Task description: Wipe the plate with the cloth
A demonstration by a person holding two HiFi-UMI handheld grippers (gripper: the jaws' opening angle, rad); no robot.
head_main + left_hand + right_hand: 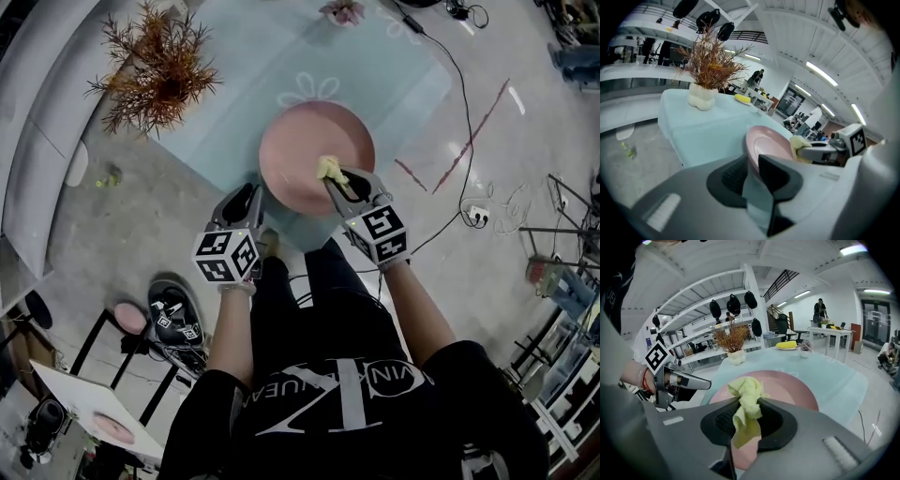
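While the left tongs (248, 197) clamped the near rim of the round pink plate (300, 150), seemingly to steady it, the right tongs (342, 180) pinched a crumpled yellow cloth (328, 169) over its face, at the pale-blue worktop (253, 84) edge, a dried rust-brown plant (155, 70) beyond.

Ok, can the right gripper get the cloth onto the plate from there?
Probably yes: the right gripper, shut on the cloth, hangs over the plate, nothing between; the left gripper grips only its near rim.

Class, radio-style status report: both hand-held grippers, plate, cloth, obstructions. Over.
Left hand-held gripper shut on plate rim. Right hand-held gripper shut on yellow cloth, over plate. Nothing blocking.
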